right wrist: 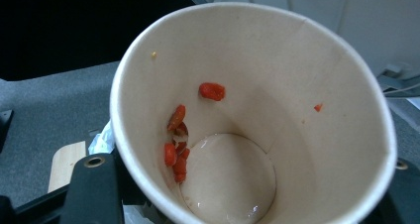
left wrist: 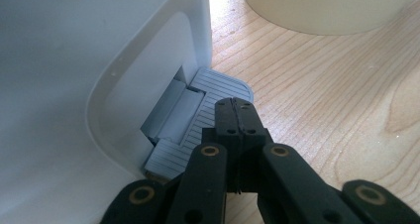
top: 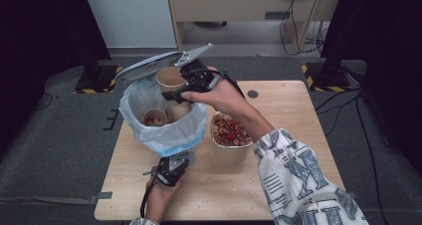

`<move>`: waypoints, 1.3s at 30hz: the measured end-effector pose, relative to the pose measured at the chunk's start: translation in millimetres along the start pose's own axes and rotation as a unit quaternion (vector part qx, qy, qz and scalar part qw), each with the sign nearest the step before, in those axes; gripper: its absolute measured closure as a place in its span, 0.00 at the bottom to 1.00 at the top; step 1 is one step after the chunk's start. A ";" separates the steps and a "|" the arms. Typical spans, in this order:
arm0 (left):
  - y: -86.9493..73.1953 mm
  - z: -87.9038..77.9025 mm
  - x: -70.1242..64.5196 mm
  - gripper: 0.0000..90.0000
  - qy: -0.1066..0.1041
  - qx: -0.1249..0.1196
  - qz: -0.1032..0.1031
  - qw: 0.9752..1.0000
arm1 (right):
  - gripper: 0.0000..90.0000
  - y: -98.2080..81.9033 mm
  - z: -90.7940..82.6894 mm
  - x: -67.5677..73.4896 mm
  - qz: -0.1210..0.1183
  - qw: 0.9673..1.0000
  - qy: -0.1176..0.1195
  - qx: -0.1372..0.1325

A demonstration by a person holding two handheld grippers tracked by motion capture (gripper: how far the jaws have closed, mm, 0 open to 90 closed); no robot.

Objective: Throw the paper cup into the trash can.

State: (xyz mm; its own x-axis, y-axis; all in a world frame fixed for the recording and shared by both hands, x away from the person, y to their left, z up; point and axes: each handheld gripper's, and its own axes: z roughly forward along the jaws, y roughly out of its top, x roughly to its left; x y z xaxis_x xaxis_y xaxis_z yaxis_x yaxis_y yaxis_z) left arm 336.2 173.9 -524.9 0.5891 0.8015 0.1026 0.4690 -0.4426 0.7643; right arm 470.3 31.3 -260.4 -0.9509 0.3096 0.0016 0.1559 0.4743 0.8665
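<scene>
Paper cup [right wrist: 257,115] base cut off by lower edge in right gripper view; right claw [top: 175,93] tips hidden behind cup. Bin [top: 164,130] bottom hidden, perhaps by liner bag [top: 171,133].

place: lab or office | cues: grey carpet [top: 59,135], wooden desk [top: 234,6], loose cables [top: 298,31], black curtains [top: 45,26]

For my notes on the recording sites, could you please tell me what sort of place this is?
Probably a lab or office set up for recording, not a kitchen. A small wooden table stands on grey carpet, with loose cables on the floor behind it and hazard-striped stand bases at the sides.
</scene>
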 end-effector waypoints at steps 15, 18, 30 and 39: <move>0.0 0.0 0.0 1.00 0.000 0.000 0.000 1.000 | 0.36 -3.2 17.3 3.8 0.001 1.000 0.007 0.016; 0.0 0.0 0.0 1.00 0.000 0.000 0.000 1.000 | 0.36 -4.2 20.9 4.2 -0.002 1.000 0.009 0.018; 0.0 -0.1 -0.1 1.00 0.000 0.000 0.000 1.000 | 0.36 -5.8 29.3 3.2 0.001 1.000 0.005 0.022; -0.1 0.1 -0.2 1.00 0.001 -0.001 0.000 1.000 | 0.35 -7.6 43.2 2.2 0.011 0.999 -0.007 0.037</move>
State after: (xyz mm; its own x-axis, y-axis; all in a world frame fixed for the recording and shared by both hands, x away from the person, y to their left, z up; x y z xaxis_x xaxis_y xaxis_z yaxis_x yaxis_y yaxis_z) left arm 336.1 173.8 -525.0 0.5885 0.8018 0.1040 0.4678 -0.4426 0.7651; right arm 478.6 64.0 -288.5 -0.9433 0.3316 0.0124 0.1962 0.5272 0.8268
